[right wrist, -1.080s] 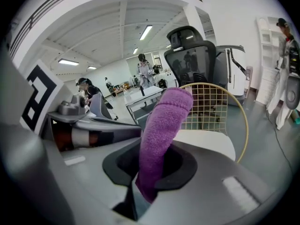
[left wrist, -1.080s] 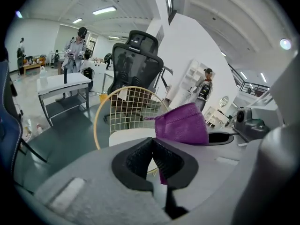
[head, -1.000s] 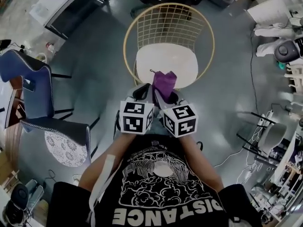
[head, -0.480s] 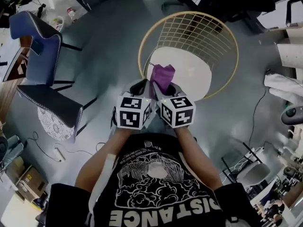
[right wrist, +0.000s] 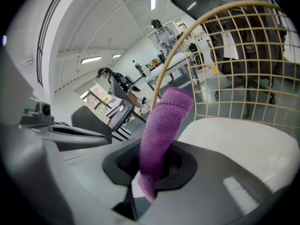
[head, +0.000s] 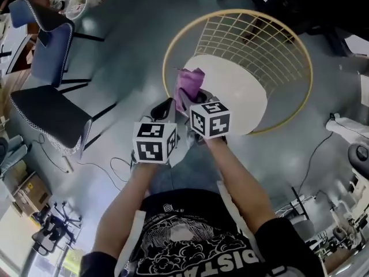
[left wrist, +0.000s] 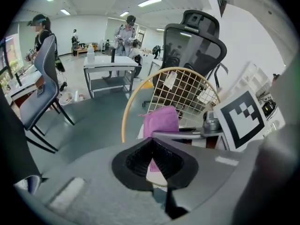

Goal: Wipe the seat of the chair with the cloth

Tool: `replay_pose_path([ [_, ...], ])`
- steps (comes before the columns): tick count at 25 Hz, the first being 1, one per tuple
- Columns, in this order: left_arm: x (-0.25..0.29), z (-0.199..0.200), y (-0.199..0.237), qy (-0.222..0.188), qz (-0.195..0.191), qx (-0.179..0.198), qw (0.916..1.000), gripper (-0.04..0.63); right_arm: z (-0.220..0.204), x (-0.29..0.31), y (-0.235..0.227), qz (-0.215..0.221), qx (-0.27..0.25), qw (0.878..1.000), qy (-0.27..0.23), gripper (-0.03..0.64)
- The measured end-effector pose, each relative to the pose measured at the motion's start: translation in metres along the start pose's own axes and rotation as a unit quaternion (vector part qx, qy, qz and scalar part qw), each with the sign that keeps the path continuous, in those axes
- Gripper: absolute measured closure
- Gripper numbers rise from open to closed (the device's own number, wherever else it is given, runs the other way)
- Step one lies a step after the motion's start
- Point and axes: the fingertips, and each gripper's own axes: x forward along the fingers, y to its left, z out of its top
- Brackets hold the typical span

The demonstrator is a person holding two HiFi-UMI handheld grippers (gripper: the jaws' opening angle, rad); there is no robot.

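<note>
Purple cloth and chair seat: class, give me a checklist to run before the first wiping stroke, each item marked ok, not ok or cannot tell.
1. Cloth held by the right gripper: ok, its jaws are shut on it.
2. Cloth touching the seat: not ok, it stands up off it.
3. Seat free of objects: ok in the part that shows.
4. Left gripper out of the way: ok, shut, empty, beside the right one.
5. Where the dirt lies: cannot tell, the seat looks plain white.

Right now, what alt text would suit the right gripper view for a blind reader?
The right gripper is shut on a purple cloth that stands up before the chair's white seat and gold wire back.
</note>
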Motion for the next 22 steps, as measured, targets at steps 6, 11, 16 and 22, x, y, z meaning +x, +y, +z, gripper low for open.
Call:
replay_pose_path([
  [6, 0.039, -0.037, 0.064, -0.042, -0.066, -0.026, 0.9966, 0.598, -0.016, 0.071, -0.036, -0.082, -0.039, 0.996, -0.012, 0.557],
  [11, 0.041, -0.052, 0.087, -0.024, -0.05, -0.055, 0.9969, 0.598, -0.01, 0.104, -0.055, -0.085, -0.014, 0.996, -0.007, 0.557],
  [16, 0.044, -0.07, 0.07, -0.02, -0.048, -0.05, 0.9974, 0.598, -0.018, 0.095, -0.076, -0.088, 0.007, 0.996, -0.023, 0.557],
  [22, 0.058, -0.052, 0.08, -0.006, -0.061, -0.058, 0.9964, 0.598, 0.007, 0.116, -0.096, -0.09, 0.065, 0.992, -0.056, 0.557],
])
